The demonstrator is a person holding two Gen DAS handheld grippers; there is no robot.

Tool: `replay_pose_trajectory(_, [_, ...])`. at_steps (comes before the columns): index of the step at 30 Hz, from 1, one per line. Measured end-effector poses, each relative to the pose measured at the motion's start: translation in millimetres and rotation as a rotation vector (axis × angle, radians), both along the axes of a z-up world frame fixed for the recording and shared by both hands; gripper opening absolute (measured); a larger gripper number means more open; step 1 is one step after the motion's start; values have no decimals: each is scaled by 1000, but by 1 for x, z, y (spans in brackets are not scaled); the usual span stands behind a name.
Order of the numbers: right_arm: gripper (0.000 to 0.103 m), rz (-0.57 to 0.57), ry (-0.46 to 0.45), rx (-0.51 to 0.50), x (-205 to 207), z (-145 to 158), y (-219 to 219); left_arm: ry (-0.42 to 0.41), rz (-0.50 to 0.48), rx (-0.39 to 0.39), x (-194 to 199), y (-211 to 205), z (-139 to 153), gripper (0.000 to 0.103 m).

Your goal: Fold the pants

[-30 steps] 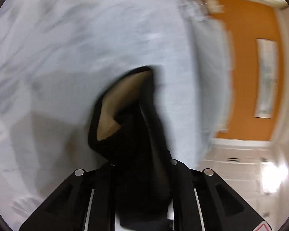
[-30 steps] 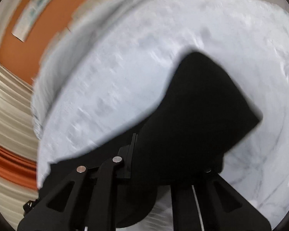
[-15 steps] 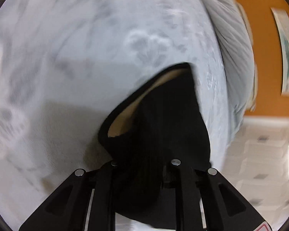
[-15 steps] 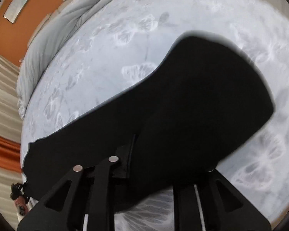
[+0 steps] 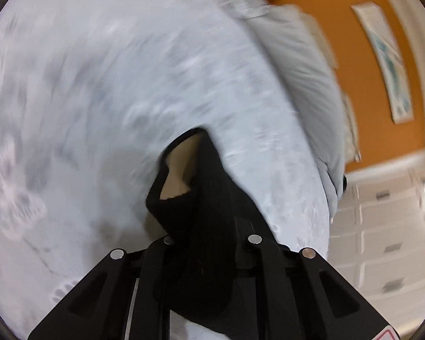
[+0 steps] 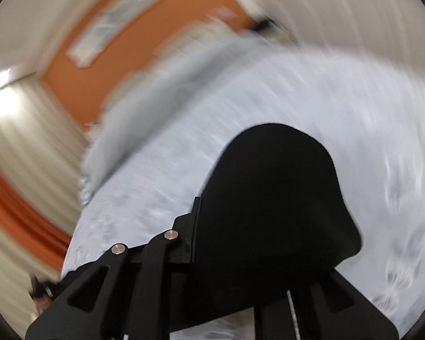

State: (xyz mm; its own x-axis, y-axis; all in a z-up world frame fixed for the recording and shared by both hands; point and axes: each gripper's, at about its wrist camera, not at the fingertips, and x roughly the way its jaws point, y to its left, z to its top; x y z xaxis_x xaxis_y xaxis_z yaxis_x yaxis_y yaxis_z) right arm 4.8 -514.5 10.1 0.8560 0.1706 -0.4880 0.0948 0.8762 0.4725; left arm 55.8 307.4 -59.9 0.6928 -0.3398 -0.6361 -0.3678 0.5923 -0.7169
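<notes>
The black pants [image 5: 212,198] have a tan lining that shows at an open end [image 5: 181,167]. My left gripper [image 5: 209,243] is shut on the pants, which bunch between its fingers and hang over the pale bed sheet [image 5: 99,99]. In the right wrist view my right gripper [image 6: 240,255] is shut on another part of the black pants [image 6: 277,204]. The cloth drapes over its fingers and hides the tips. Both views are motion-blurred.
The bed sheet [image 6: 340,99] has a faint butterfly print. A grey pillow or duvet [image 5: 306,85] lies along the bed's far edge. An orange wall [image 5: 354,42] with a framed picture [image 5: 388,65] stands behind. White tiled floor [image 5: 382,240] lies to the right.
Both grippers keep their hold on the pants and are swinging. The right view has tilted up towards the wall. The spread black cloth seen there has shrunk to a smaller hanging lobe.
</notes>
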Motion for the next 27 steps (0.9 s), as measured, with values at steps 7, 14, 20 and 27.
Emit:
replay_pose_trajectory(7, [26, 13, 469, 71, 18, -146, -7, 271, 90, -15, -17, 58, -69, 16])
replay_pose_trajectory(14, [41, -109, 273, 200, 1, -144, -32, 248, 92, 110, -14, 33, -50, 22])
replay_pose_trajectory(20, [34, -416, 240, 319, -44, -159, -83, 275, 101, 141, -5, 34, -56, 24])
replay_pose_trajectory(27, [52, -259, 172, 372, -50, -157, -79, 279, 109, 158, -11, 34, -58, 30])
